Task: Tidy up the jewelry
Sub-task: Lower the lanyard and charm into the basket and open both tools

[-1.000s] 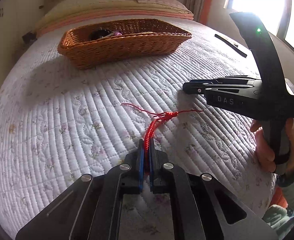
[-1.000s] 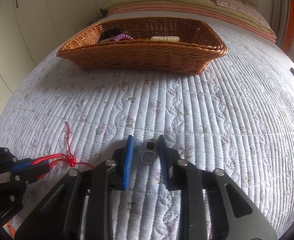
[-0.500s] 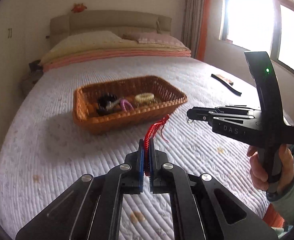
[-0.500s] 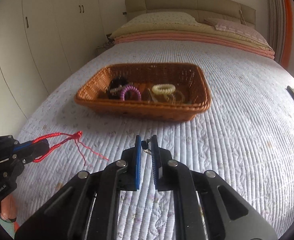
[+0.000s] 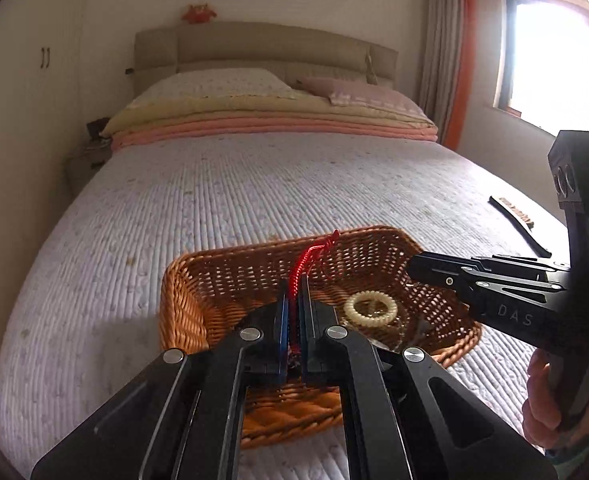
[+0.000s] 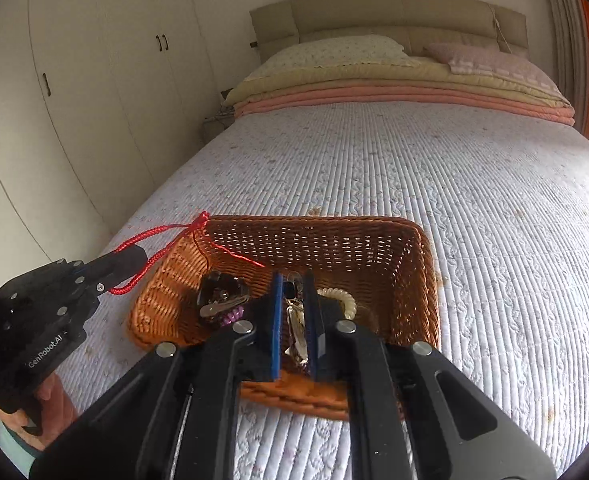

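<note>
Both grippers hung tilted downward above the wicker basket (image 6: 418, 264) on the quilted bed (image 6: 474, 184), open quilt all round. The left gripper (image 5: 293, 280) was clamped on a red braided cord (image 5: 308, 258). The right gripper (image 6: 294, 280) was pinched on what looked like a small dark pendant (image 6: 290, 289), over the cream bracelet (image 5: 369, 307).

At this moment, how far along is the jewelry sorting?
Done: a cream bracelet, a purple coil and a dark piece already lie in the wicker basket. In hand: left tongs grip a red cord bracelet, right tongs a dark-stone pendant. Left: dropping both in.
</note>
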{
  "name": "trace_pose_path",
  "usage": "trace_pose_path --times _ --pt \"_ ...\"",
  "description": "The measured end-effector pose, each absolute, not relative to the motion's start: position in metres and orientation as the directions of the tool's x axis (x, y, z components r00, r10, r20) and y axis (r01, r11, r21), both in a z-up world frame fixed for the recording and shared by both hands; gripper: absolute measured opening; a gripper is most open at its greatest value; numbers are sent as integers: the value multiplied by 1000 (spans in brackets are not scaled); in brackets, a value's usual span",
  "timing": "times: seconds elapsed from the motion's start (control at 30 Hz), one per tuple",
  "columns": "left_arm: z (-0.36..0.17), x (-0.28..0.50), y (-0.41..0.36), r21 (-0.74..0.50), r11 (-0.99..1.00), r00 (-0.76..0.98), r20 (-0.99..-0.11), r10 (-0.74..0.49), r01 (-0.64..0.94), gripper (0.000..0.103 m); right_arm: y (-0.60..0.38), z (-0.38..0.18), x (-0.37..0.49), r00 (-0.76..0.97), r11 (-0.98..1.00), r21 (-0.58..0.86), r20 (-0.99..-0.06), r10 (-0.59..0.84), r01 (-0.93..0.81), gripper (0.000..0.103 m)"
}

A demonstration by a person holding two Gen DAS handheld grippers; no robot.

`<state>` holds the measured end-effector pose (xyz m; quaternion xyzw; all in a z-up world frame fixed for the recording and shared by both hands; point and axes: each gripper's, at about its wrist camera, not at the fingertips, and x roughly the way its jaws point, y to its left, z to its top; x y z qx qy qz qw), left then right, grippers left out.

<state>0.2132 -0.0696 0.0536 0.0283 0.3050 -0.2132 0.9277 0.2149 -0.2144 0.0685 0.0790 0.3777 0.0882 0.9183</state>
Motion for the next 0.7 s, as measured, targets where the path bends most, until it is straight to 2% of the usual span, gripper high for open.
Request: trace_pose_path --times 0.23,0.3,0.33,0.37,0.47,0.6,0.7 --pt "26 230 -64 -124 918 685 -629 -367 378 3 -216 34 248 625 973 225 -753 207 -52 9" --pt "27 226 -62 -116 922 692 -628 -357 370 16 -220 33 249 618 967 252 -753 226 -46 9" --pt "30 222 -60 -113 924 697 -624 -352 366 41 -224 35 253 617 963 267 -751 234 -41 10" --pt "34 217 -57 -114 926 709 -612 -351 360 57 -227 35 254 619 962 270 -750 233 -35 14" --pt "46 201 -47 -133 921 721 -585 -371 367 57 -230 43 247 633 967 253 -744 213 -28 31" --pt "67 170 -31 -128 928 768 -528 -362 349 59 -224 64 218 676 977 206 -712 188 -54 33" --pt "83 133 -22 -92 943 835 -442 -327 321 71 -216 82 181 743 986 158 -652 150 -61 33"
